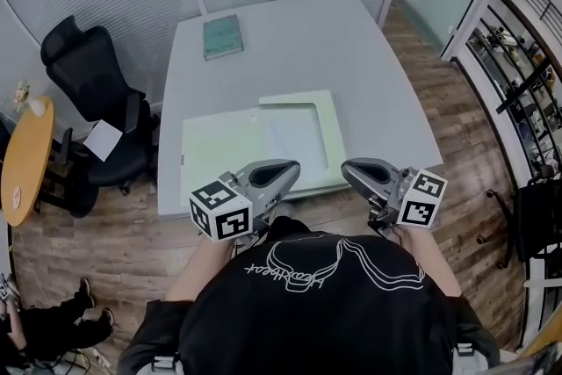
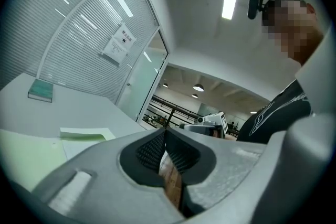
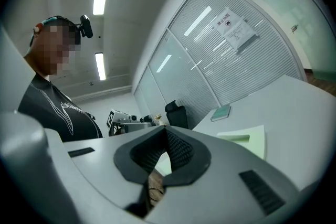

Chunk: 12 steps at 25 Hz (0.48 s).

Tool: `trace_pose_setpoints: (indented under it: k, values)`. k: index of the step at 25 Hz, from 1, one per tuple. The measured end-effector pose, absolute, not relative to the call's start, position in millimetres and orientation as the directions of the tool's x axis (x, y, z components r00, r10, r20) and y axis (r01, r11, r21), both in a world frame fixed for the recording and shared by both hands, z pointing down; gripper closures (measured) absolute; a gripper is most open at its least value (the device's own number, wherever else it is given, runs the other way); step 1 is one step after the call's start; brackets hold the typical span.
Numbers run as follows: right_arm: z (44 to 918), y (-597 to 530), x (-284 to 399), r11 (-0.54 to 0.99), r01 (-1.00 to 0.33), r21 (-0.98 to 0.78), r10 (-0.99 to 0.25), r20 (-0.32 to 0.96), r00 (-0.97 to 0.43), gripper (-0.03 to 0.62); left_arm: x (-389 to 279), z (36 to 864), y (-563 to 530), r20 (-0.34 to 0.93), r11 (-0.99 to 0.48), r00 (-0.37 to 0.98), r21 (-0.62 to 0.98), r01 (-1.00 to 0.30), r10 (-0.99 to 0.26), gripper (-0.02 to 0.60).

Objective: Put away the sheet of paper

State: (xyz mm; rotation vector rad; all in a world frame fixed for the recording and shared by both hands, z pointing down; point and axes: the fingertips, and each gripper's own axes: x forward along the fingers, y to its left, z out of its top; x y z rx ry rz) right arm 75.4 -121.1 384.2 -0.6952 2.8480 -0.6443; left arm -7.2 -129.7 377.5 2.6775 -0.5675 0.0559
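Note:
A pale green folder (image 1: 219,145) lies open near the front edge of the grey table (image 1: 369,57). A whitish sheet of paper (image 1: 294,134) rests on its right half. Both grippers hover at the table's front edge, close to the person's chest, with their tips turned towards each other. My left gripper (image 1: 294,169) is shut with nothing between its pads (image 2: 152,150). My right gripper (image 1: 347,169) is also shut and empty. In the right gripper view the folder (image 3: 247,139) shows beyond that gripper (image 3: 166,131); in the left gripper view the folder (image 2: 84,135) lies left of the other gripper (image 2: 165,131).
A teal book (image 1: 222,37) lies at the table's far left. A black office chair (image 1: 92,92) stands left of the table, beside an orange round table (image 1: 25,158). A person (image 1: 44,325) sits at the lower left. Metal racks (image 1: 518,75) line the right side.

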Motion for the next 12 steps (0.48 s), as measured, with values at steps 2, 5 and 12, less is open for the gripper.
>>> trace_pose_setpoints:
  k: [2,5,12]
  values:
    - [383.4,-121.1,74.8,0.801,-0.402,-0.444,-0.463,-0.034,-0.886,0.585,-8.0,375.9,-129.5,0.118,-0.836,0.913,0.371,-0.405,-0.39,0.57]
    - [383.1,-120.8,74.4,0.802,-0.394,-0.449,-0.457,-0.037,-0.889,0.585,-9.9,374.7,-128.3,0.109,-0.825,0.909,0.388,-0.411,-0.402,0.571]
    - [383.5,-121.5,67.4,0.811,-0.374,-0.45,-0.433,-0.032,-0.901,0.585,-13.3,370.7,-122.0,0.1,-0.825,0.911,0.392,-0.406,-0.4,0.571]
